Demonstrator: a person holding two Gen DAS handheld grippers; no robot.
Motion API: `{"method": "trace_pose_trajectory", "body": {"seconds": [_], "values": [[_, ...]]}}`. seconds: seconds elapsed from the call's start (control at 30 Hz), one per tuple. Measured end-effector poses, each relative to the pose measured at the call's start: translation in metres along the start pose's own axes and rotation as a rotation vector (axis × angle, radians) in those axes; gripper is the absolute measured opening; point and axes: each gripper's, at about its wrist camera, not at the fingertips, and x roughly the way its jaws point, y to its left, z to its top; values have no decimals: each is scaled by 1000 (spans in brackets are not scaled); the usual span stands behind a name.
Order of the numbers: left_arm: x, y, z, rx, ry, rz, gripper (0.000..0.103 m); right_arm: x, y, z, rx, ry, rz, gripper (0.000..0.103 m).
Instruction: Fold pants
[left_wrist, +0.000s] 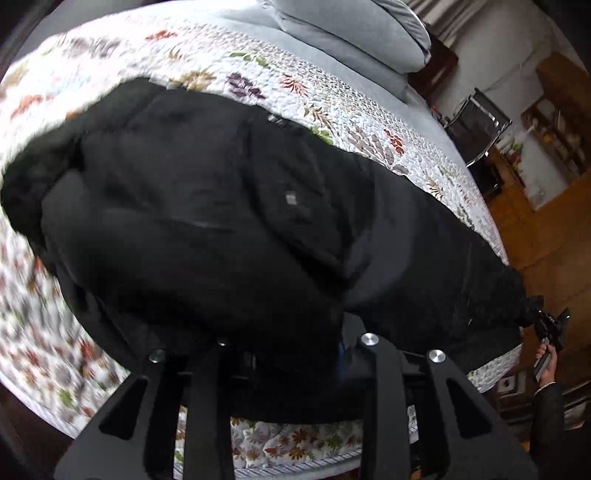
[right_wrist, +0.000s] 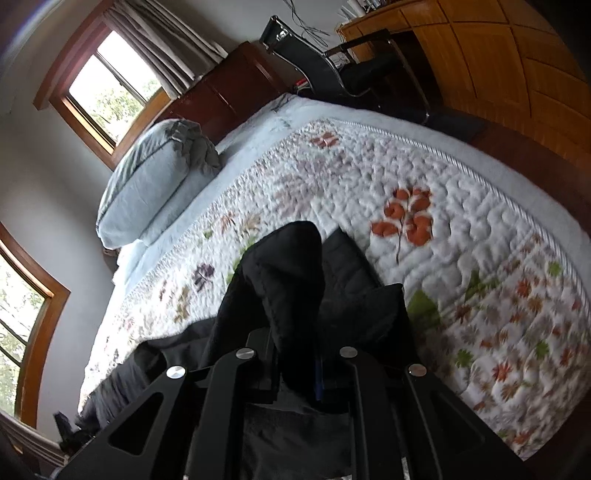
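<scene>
Black pants (left_wrist: 207, 206) lie bunched across the floral quilt (left_wrist: 332, 92) of a bed. My left gripper (left_wrist: 295, 354) sits at the near end of them. The cloth is heaped over its fingertips and hides them, and it looks gripped between the jaws. At the far right a hand holds my right gripper (left_wrist: 550, 326) at the other end of the pants. In the right wrist view, my right gripper (right_wrist: 299, 358) is shut on a raised fold of the pants (right_wrist: 284, 266), which stands up between its fingers above the quilt (right_wrist: 443, 258).
Grey pillows (right_wrist: 147, 184) are stacked at the head of the bed, against a dark wooden headboard (right_wrist: 229, 92). A black chair (right_wrist: 332, 66) and a wooden wardrobe (right_wrist: 498, 55) stand beyond the bed's far side. Windows (right_wrist: 107, 81) are on the left wall.
</scene>
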Motion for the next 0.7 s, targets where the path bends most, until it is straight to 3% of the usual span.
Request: {"method": "trace_pose_trajectory", "body": {"seconds": [0.13,0.23,0.3,0.37,0.4,0.43,0.53,0.7], "values": [[-15,7,-1,-41,-36,-71,28,-10,10,12,-47,13,28,13],[-29,17,2,-41,-75,-90,28,-5,11,6,-109,105,-36,13],[-32,23,1,-44,-60,-69,31,-2,6,-3,-127,156,-55,14],[-30,28,-1,-53,-43,-62,35,-3,-7,-13,-105,159,-99,27],[-28,29,-2,-58,-37,-59,36,-7,-15,-19,-75,137,-121,52],[-28,28,-1,-59,-38,-54,37,-10,-18,-22,-56,125,-142,68],[-27,29,0,-87,-47,-57,43,-26,-17,-33,-32,99,-133,70],[-30,28,2,-120,-77,-29,67,-60,-1,-57,16,27,-179,70]]}}
